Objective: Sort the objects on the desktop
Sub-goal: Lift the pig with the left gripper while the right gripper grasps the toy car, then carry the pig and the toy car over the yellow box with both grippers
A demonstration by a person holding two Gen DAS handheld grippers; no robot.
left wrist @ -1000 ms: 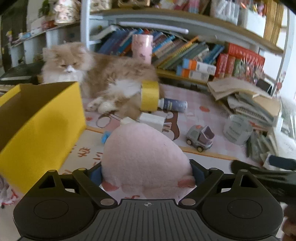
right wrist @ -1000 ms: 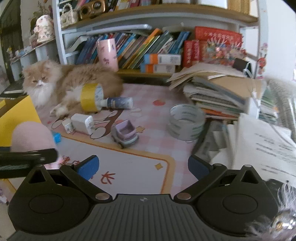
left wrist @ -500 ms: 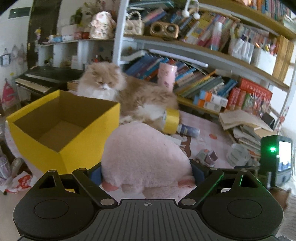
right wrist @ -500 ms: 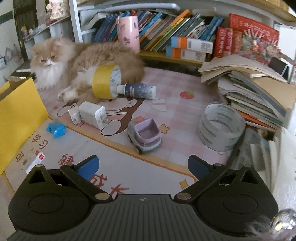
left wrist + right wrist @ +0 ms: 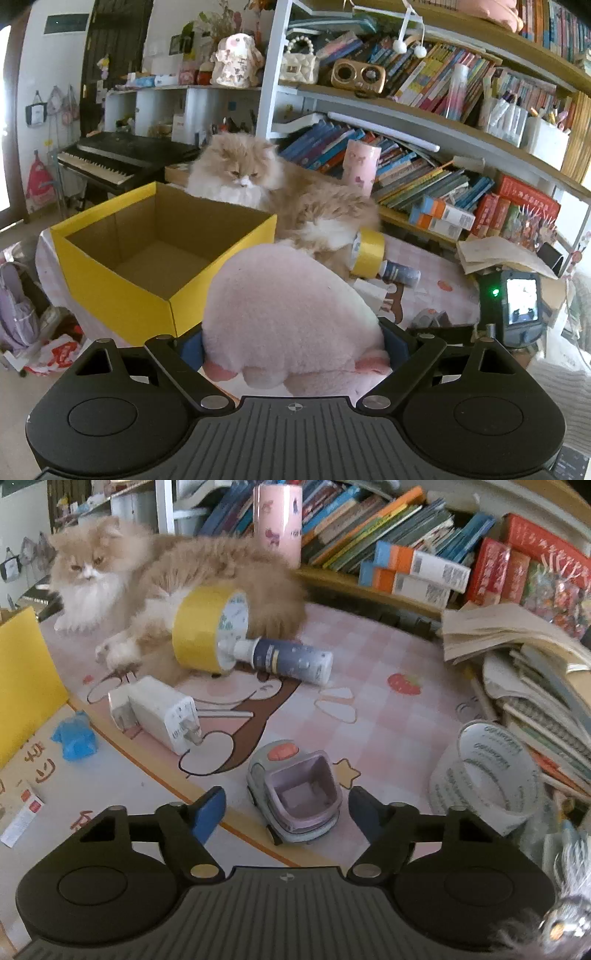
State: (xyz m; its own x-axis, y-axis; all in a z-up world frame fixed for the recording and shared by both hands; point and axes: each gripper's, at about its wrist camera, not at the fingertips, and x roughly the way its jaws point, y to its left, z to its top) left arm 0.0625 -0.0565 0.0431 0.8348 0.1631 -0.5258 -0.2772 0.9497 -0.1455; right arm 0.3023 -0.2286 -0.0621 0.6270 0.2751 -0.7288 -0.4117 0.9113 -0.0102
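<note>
A pink plush toy (image 5: 291, 314) fills the left wrist view, with my left gripper (image 5: 293, 341) shut on it, lifted beside the open yellow box (image 5: 162, 254). In the right wrist view my right gripper (image 5: 286, 812) is closing around a small grey-and-lilac toy car (image 5: 295, 794) on the mat; the blue pads stand either side of the car with gaps, not touching. Further back lie a white charger (image 5: 159, 716), a yellow tape roll (image 5: 207, 627) and a dark blue bottle (image 5: 291, 661).
A fluffy cat (image 5: 147, 572) lies behind the tape roll. A clear tape roll (image 5: 487, 771) and stacked papers (image 5: 535, 672) sit at the right. A blue scrap (image 5: 75, 736) and a small card (image 5: 22, 818) lie at the left, bookshelves (image 5: 424, 173) behind.
My left gripper rose with the plush toy, so the box's inside now shows. My right gripper moved forward and down to the toy car, and its jaws narrowed around it.
</note>
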